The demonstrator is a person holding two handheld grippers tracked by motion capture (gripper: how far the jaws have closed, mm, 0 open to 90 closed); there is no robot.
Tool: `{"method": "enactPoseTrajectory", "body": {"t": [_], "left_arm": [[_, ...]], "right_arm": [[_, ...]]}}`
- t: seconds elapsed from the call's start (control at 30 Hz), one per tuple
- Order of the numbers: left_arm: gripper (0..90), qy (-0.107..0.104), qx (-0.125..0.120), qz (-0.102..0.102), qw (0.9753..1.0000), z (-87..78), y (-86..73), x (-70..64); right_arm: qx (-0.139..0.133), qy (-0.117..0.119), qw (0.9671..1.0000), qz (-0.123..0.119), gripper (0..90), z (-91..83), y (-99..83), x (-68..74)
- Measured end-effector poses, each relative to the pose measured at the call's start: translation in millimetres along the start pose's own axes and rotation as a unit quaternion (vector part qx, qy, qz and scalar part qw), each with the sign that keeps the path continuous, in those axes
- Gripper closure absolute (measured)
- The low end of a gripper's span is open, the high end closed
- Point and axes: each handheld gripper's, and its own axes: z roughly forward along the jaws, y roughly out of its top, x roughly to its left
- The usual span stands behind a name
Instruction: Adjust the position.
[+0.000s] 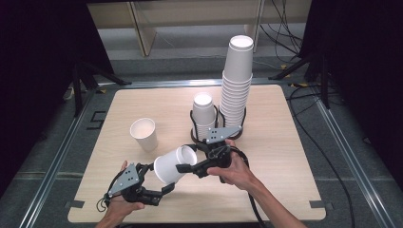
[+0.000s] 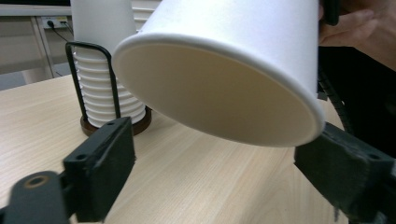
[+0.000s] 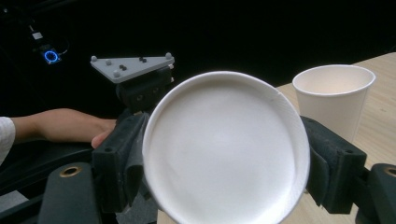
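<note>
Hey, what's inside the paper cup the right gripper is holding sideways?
Nothing: the held cup is tilted mouth-first toward the left gripper, and its cream inner wall and bottom look bare. The right gripper clamps its closed base end.

Each black two-jaw gripper, the left gripper and the right gripper, carries a grey three-cornered plate dotted with small studs. Brass-ringed screw holes mark the blocky jaws. A white sleeve edge shows at one wrist.
</note>
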Motion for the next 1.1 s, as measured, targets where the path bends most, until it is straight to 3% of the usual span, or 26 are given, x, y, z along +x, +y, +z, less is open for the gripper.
{"method": "enactPoseTrajectory", "body": {"t": [0.1, 0.13, 0.23, 0.3, 0.37, 0.53, 0.6, 0.7, 0.73, 0.77, 0.83, 0.87, 0.93, 1.0, 1.1], "left_arm": [[2.0, 0.007, -0.001, -0.001, 1.0000, 0.4, 0.1, 0.2], [0.0, 0.007, -0.002, -0.001, 1.0000, 0.3, 0.1, 0.3], [0.0, 0.005, -0.001, 0.006, 1.0000, 0.6, 0.3, -0.1], [0.0, -0.002, -0.014, 0.005, 0.9999, 3.6, -0.9, -1.2], [0.0, 0.001, 0.000, 0.011, 0.9999, 2.6, -0.3, -1.9], [0.0, -0.005, -0.004, 0.016, 0.9999, 2.9, -0.5, -2.9], [0.0, -0.014, -0.017, 0.018, 0.9996, 4.1, -1.2, -2.0], [0.0, -0.011, -0.009, 0.020, 0.9997, 1.8, 0.0, -2.9], [0.3, -0.013, -0.010, 0.021, 0.9996, 1.8, 0.1, -3.0], [0.5, -0.014, -0.011, 0.024, 0.9996, 1.5, 0.3, -2.9], [1.3, -0.024, -0.025, 0.022, 0.9992, 3.3, -0.4, -3.1], [2.5, -0.018, -0.014, 0.022, 0.9995, 1.2, 0.6, -4.0], [4.5, -0.021, -0.015, 0.024, 0.9994, 1.2, 0.9, -4.3], [5.3, -0.023, -0.015, 0.023, 0.9994, 0.8, 2.2, -4.2], [7.2, -0.025, -0.005, 0.025, 0.9994, 0.2, 2.7, -3.3]], "right_arm": [[0.002, 0.009, 0.9999, 0.012, 24.8, 0.6, -1.0, 1.9], [0.001, 0.011, 0.9999, 0.003, 24.8, 0.9, -1.2, 1.0], [0.001, 0.015, 0.9998, 0.008, 24.9, 4.3, -4.5, 0.9], [-0.005, 0.029, 0.9994, 0.020, 24.9, 7.7, -6.7, 1.3], [0.003, 0.020, 0.9997, 0.011, 24.9, 9.3, -7.7, 1.2], [0.010, 0.032, 0.9991, 0.026, 24.9, 13.0, -10.9, 2.7], [0.010, 0.032, 0.9991, 0.025, 24.9, 13.5, -11.0, 2.7], [0.007, 0.038, 0.9990, 0.024, 24.9, 14.9, -11.4, 2.5], [0.009, 0.047, 0.9981, 0.040, 24.9, 15.3, -12.2, 4.0], [0.000, 0.044, 0.9988, 0.021, 24.9, 16.6, -12.8, 1.1], [0.006, 0.044, 0.9987, 0.026, 24.9, 16.9, -14.1, 1.0], [0.008, 0.046, 0.9983, 0.033, 24.9, 17.4, -15.1, 1.1], [0.003, 0.043, 0.9987, 0.025, 24.9, 18.4, -16.1, -0.5], [0.002, 0.053, 0.9978, 0.041, 24.9, 17.7, -16.1, -0.1], [-0.001, 0.052, 0.9981, 0.033, 24.9, 17.6, -16.5, -2.3]]}}
